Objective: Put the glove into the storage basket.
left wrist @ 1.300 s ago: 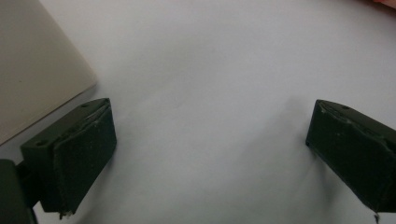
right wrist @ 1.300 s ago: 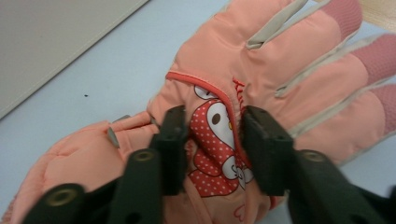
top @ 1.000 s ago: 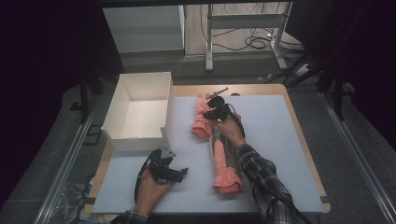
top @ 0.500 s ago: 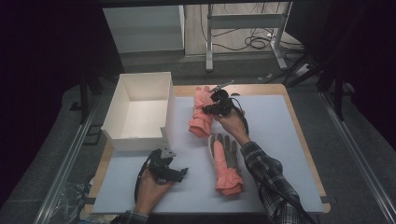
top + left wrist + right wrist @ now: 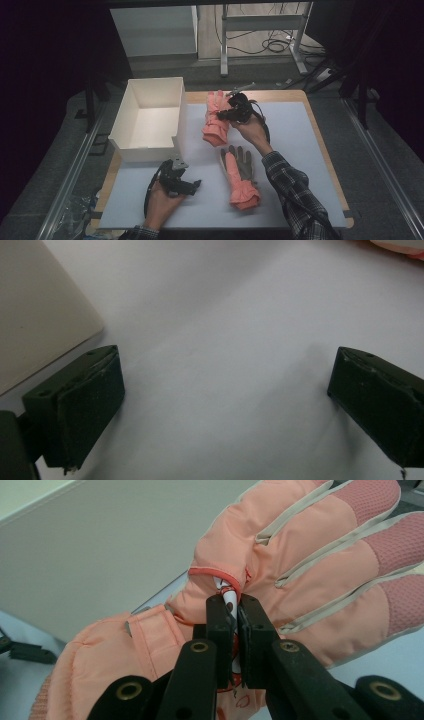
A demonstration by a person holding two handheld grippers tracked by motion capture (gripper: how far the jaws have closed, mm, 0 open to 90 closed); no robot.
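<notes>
Gloves, two pink ones, lie on the white mat. The right gripper (image 5: pixel 231 112) has its jaws pinched on the white tag (image 5: pixel 229 598) of the far glove (image 5: pixel 215 119), held near the table's far edge, just right of the white box (image 5: pixel 150 120). The near glove (image 5: pixel 240 176) lies flat. The left gripper (image 5: pixel 186 184) rests near the box, jaws wide apart, holding nothing.

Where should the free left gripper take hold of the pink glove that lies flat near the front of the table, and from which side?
Probably at the cuff: the flat glove lies palm up, its bunched pink cuff toward the person, thicker than the flat grey fingers. The left gripper, jaws open over bare table, could come in from the glove's left, low, closing across the cuff.
</notes>
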